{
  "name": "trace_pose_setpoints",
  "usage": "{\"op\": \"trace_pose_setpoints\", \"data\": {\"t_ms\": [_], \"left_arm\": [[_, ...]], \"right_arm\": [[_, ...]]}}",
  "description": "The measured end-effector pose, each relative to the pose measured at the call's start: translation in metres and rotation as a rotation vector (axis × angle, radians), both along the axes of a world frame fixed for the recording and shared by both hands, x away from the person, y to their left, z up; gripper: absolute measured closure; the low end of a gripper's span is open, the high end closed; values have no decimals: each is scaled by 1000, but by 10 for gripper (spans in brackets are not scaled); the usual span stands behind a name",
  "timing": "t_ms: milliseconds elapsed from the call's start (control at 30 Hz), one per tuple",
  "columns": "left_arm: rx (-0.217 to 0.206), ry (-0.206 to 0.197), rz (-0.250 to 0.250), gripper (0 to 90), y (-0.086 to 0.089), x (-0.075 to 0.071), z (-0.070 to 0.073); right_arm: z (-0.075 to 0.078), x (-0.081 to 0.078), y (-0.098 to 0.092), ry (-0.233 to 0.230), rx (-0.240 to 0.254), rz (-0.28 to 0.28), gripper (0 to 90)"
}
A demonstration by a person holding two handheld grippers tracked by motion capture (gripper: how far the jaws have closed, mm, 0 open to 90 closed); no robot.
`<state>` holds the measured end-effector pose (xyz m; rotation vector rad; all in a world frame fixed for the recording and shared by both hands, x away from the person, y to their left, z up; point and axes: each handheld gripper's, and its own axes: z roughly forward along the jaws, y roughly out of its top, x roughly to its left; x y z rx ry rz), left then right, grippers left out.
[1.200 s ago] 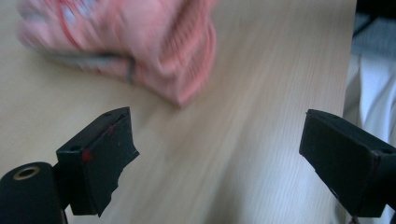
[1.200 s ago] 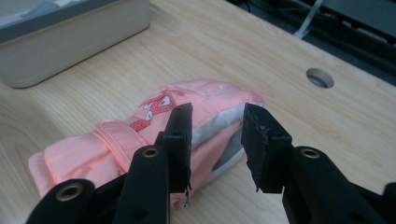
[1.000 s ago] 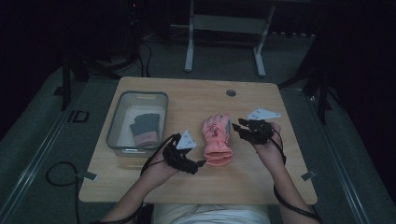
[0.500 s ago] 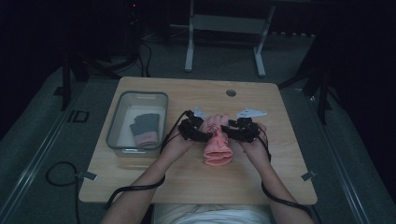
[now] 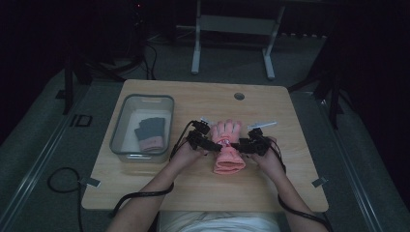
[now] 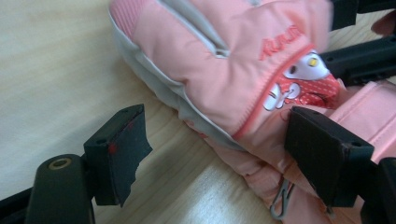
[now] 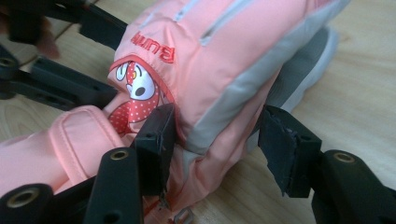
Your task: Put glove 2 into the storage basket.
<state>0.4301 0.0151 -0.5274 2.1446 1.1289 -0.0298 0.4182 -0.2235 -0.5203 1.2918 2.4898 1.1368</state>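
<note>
Near edge of the table (image 5: pixel 145 193): the person's two forearms enter from below, one gripper in each hand. Left gripper (image 5: pixel 207 143) at the left flank of the pink glove (image 5: pixel 227 147); its jaws stand apart and have just been opening, straddling the glove's side edge in the left gripper view, where one pad (image 6: pixel 119 151) sits over bare wood and the other lies over pink fabric, neither clearly pressing. Right gripper (image 5: pixel 244 145) at the glove's right flank; its jaws, also just opening, bracket the grey-trimmed edge with a gap at the outer pad (image 7: pixel 287 149). The glove lies on the middle of the table, cuff toward the near edge, fingers toward the far edge. Its back bears a cartoon patch (image 7: pixel 135 86) and red stitched lettering (image 6: pixel 280 42), partly legible, beginning "BU". Farther left: a clear bin (image 5: pixel 118 140) holding a dark glove (image 5: pixel 151 133). Far edge: a round hole (image 5: pixel 239 96).
</note>
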Motion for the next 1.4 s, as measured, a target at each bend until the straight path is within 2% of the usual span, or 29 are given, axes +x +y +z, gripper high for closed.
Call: {"op": "trace_pose_setpoints", "data": {"t_ms": [67,100,133,200,300,433,467,600,800,933,1100,1400], "left_arm": [[-18,37,4,221,0,4,-6],[-42,61,-1,264,0,6,-9],[-88,84,-24,361,0,8,-12],[-103,88,-39,496,-1,9,-13],[-103,73,-50,642,-5,7,-10],[-58,45,-65,761,-10,5,-3],[-43,37,-74,772,-11,4,0],[-36,15,-98,789,-15,2,10],[-47,-31,-116,794,-13,-1,34],[-44,-70,-123,794,-6,-3,56],[-30,-95,-117,794,7,-5,76],[8,-127,-90,793,35,-5,103]], "right_arm": [[-5,4,-1,34,27,-1,462],[-7,5,0,42,32,6,464],[-8,6,0,47,37,11,469],[-11,8,1,61,58,13,496],[-12,5,1,45,63,14,564],[-11,-1,3,13,59,-4,640],[-11,-3,4,0,61,-11,646],[-8,-9,1,-17,95,-37,672],[13,-17,0,-88,97,-47,680],[32,-20,5,-137,108,-50,680],[49,-22,18,-179,111,-46,681],[70,-17,47,-215,134,-23,680]]}}
